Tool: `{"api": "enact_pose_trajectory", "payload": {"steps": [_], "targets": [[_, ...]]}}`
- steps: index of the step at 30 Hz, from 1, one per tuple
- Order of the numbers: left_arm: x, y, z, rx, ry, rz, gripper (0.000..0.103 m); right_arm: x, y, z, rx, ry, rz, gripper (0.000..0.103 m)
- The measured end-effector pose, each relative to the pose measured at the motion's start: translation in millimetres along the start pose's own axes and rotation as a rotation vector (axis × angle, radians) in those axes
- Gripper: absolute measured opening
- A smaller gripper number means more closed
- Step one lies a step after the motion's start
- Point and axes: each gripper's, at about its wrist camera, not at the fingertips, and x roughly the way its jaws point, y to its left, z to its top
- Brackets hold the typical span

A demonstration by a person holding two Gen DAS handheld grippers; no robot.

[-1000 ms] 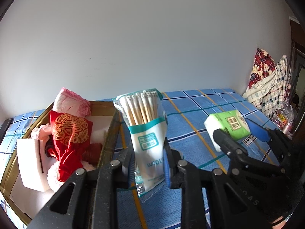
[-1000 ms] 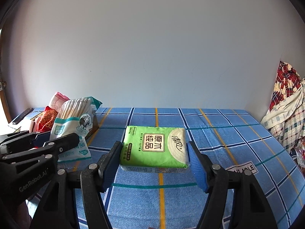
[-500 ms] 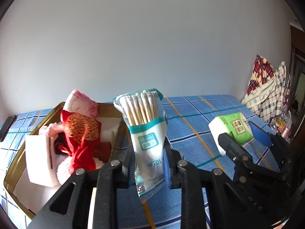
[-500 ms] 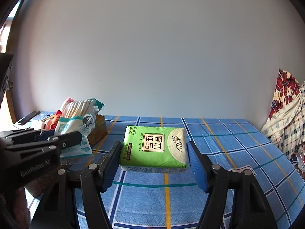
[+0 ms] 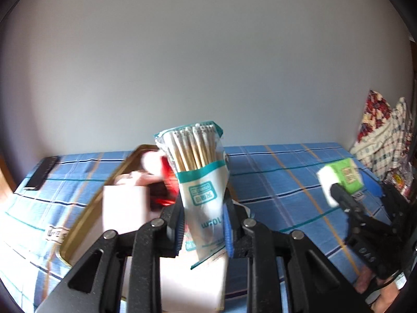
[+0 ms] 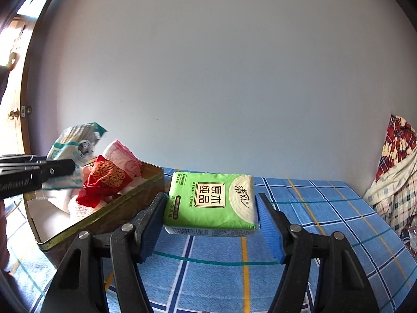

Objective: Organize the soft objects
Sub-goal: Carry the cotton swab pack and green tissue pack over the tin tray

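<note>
My left gripper is shut on a white and teal bag of cotton swabs and holds it upright above the gold tin box. My right gripper is shut on a green tissue pack, held above the blue checked cloth just right of the tin. The tin holds a red pouch, a pink cloth and white soft items. The swab bag also shows in the right wrist view, and the tissue pack in the left wrist view.
The table carries a blue checked cloth. A dark phone lies at its far left. Plaid fabric is piled at the right edge. A plain wall stands close behind the table.
My left gripper has moved left with the swab bag, from beside the tin to over it. My right gripper has carried the tissue pack left, closer to the tin.
</note>
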Motion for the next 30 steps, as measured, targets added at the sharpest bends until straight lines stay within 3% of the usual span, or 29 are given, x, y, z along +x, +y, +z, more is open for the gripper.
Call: {"api": "enact_pose_trajectory", "payload": {"steps": [15, 30], "targets": [[10, 63, -5, -0.065, 0.045, 0.120, 0.022, -12, 29, 8, -0.026, -0.048, 0.061, 0.070], [26, 83, -16, -0.109, 0.096, 0.119, 0.022, -27, 36, 12, -0.044, -0.065, 0.088, 0.070]]}}
